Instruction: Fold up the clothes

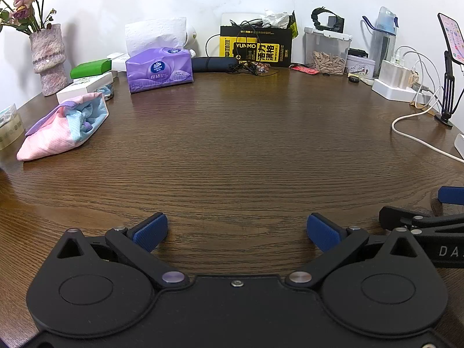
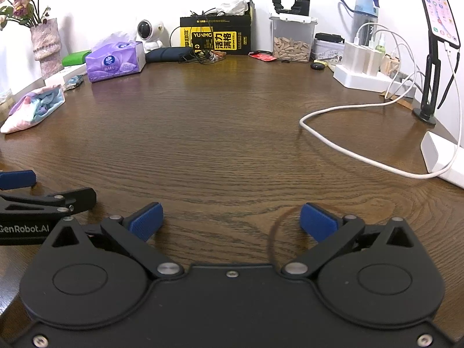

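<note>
A folded pink, light-blue and purple garment [image 1: 62,124] lies on the brown wooden table [image 1: 232,150] at the far left; it also shows in the right wrist view [image 2: 33,107]. My left gripper [image 1: 237,232] is open and empty, low over the table's near side, well to the right of the garment. My right gripper [image 2: 230,221] is open and empty, close beside the left one. The right gripper's fingers [image 1: 406,220] show at the right edge of the left wrist view. The left gripper's fingers [image 2: 58,200] show at the left edge of the right wrist view.
Along the back wall stand a vase with dried roses [image 1: 47,58], a purple tissue pack [image 1: 159,68], a black-and-yellow box [image 1: 256,46], a clear container [image 1: 327,53], a water bottle [image 1: 384,37]. A power strip with chargers [image 2: 365,69], a white cable [image 2: 348,145] and a phone stand [image 2: 435,66] sit at right.
</note>
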`<state>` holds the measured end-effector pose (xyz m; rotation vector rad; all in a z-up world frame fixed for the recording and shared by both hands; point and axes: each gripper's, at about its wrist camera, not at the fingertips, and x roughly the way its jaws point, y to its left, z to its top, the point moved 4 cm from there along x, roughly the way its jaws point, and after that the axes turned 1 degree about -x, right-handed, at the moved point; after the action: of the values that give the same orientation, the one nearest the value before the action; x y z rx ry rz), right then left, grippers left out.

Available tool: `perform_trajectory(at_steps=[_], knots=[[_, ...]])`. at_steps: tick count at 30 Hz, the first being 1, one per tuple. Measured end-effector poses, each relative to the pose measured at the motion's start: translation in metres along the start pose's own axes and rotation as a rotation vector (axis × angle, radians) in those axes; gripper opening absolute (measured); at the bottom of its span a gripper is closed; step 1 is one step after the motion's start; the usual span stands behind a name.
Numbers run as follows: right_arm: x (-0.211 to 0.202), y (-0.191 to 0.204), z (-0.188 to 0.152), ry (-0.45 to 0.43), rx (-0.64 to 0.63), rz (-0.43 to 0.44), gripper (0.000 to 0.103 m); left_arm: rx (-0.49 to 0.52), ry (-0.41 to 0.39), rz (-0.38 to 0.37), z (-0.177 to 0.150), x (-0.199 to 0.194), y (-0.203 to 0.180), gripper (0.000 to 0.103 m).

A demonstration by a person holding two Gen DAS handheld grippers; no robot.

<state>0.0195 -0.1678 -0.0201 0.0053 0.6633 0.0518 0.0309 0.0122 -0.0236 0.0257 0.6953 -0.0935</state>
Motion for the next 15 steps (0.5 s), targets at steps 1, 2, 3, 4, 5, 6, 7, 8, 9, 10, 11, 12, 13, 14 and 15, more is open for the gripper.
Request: perform_trajectory(at_steps=[1,2,3,4,5,6,7,8,9,10,11,12,13,14,15], knots=[[0.0000,-0.0007,0.0002,-0.001,0.005,0.002,0.103,0.000,0.000,0.000,0.0001,0.0001,0.0001,0.103],[0.0000,-0.0016,0.0004,-0.002,0.010,0.003,0.103,0.000,0.000,0.000,0.0001,0.0001,0.0003,0.103],[0.0005,-0.0046,0.0009,-0.004,0.020,-0.001,0.103,0.001,0.000,-0.001,0.0001,0.0002,0.0005,0.103],[0.0017,-0.0076,0.0018,-0.005,0.026,-0.006,0.103,0.001,0.000,-0.001,0.0002,0.0003,0.0008,0.103],[0.0030,-0.0085,0.0023,-0.001,0.019,-0.016,0.103,0.002,0.000,-0.001,0.0002,0.0004,0.0011,0.103],[0.0044,-0.0086,0.0026,0.004,0.007,-0.027,0.103,0.002,0.000,-0.001,0.0002,0.0004,0.0013,0.103],[0.0051,-0.0087,0.0029,0.006,0.001,-0.031,0.103,0.002,0.000,-0.001,0.0002,0.0004,0.0012,0.103],[0.0052,-0.0089,0.0032,0.007,-0.001,-0.032,0.103,0.001,0.000,-0.001,0.0002,0.0004,0.0010,0.103],[0.0053,-0.0091,0.0036,0.007,-0.002,-0.032,0.103,0.001,0.000,-0.001,0.0002,0.0003,0.0009,0.103],[0.0055,-0.0092,0.0039,0.007,-0.003,-0.032,0.103,0.001,0.000,-0.001,0.0002,0.0003,0.0010,0.103],[0.0055,-0.0094,0.0041,0.007,-0.004,-0.032,0.103,0.001,0.000,-0.001,0.0001,0.0004,0.0010,0.103],[0.0053,-0.0094,0.0043,0.007,-0.004,-0.032,0.103,0.001,0.000,-0.001,0.0001,0.0004,0.0010,0.103],[0.0052,-0.0094,0.0044,0.007,-0.005,-0.032,0.103,0.001,0.000,-0.001,0.0001,0.0004,0.0009,0.103],[0.0051,-0.0095,0.0046,0.007,-0.005,-0.032,0.103,0.001,0.000,0.000,0.0001,0.0004,0.0008,0.103],[0.0049,-0.0095,0.0047,0.007,-0.005,-0.032,0.103,0.001,0.000,0.000,0.0001,0.0003,0.0008,0.103]])
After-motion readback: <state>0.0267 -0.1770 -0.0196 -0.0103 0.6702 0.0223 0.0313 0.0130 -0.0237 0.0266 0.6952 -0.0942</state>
